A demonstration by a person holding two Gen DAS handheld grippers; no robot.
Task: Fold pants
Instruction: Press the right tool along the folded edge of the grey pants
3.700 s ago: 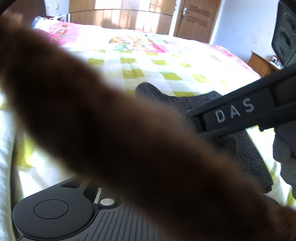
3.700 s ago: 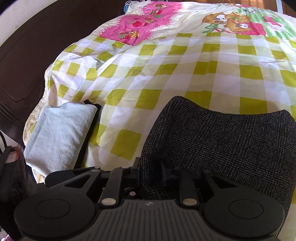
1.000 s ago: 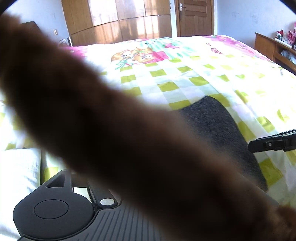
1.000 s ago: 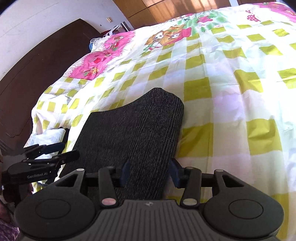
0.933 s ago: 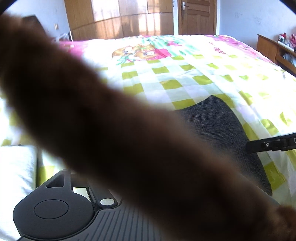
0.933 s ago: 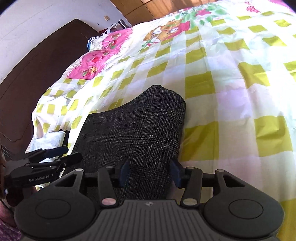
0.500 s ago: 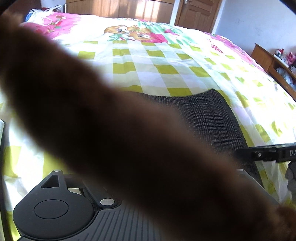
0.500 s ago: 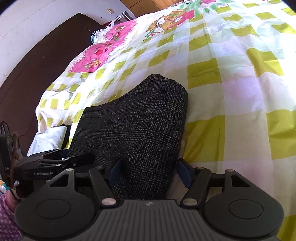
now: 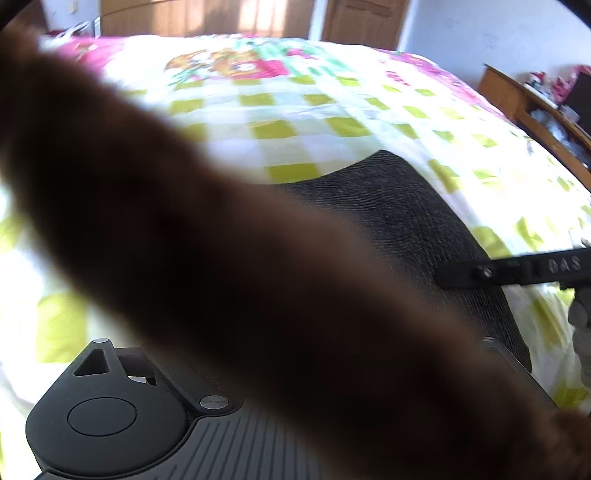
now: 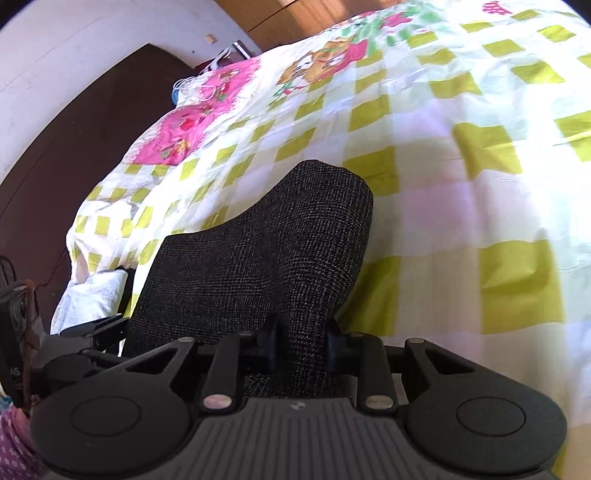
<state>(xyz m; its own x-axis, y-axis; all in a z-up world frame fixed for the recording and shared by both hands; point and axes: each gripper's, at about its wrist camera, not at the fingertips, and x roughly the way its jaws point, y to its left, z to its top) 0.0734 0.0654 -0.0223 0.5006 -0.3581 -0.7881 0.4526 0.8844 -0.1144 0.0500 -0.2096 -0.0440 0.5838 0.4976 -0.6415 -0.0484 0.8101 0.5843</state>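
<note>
I am looking across a bedroom: a bed covered by a white quilt with yellow-green checks and pink cartoon panels [image 10: 461,155], a dark brown headboard [image 10: 66,162] at its left end, and wooden wardrobe doors [image 9: 207,16] behind.

The folded dark grey woven pants [image 10: 266,251] lie on the quilt at the near edge of the bed. In the right wrist view their long axis runs from my tongs up and away, tilting right, ending in a rounded folded end that points toward the middle of the bed.

My right tongs [image 10: 301,349] are closing, with the near hem of the pants between their two black fingers, which touch the cloth on both sides.

My left tongs [image 10: 96,332] reach in beside the left edge of the pants, and their jaws are opening. In the left wrist view a blurred brown furry band [image 9: 221,277] crosses the lens and hides their fingers.

A folded white cloth [image 10: 92,295] lies left of the pants, by the quilt's edge.
</note>
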